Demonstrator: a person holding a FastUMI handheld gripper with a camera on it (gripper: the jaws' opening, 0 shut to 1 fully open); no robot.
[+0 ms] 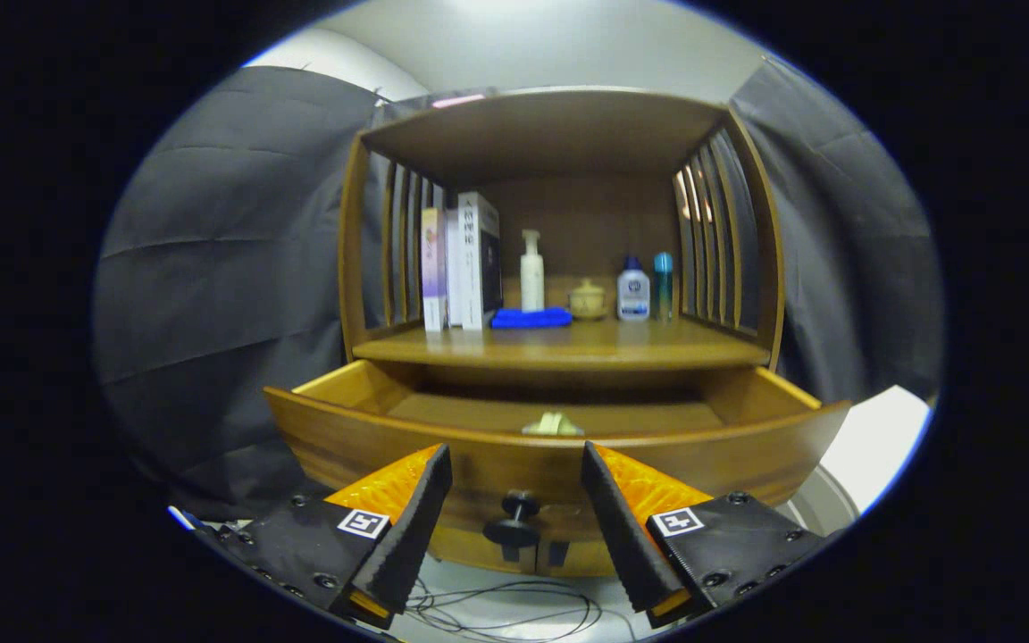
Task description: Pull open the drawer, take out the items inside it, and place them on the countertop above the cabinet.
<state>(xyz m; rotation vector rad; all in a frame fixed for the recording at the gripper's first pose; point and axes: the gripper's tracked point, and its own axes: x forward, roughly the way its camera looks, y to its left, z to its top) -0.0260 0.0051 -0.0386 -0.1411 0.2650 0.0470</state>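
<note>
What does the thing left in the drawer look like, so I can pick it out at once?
Start at the wooden cabinet and drop below its shelf to the pulled-out drawer. A small pale item lies on the drawer floor just behind the front panel, above the dark knob, beyond the open gripper. It is the drawer's one visible item; the bottles stand on the shelf above.

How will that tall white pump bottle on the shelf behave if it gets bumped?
The pump bottle is tall and narrow, so it probably tips easily. Smooth plastic may be slippery. The open tool is far from it, near the drawer knob.
</note>
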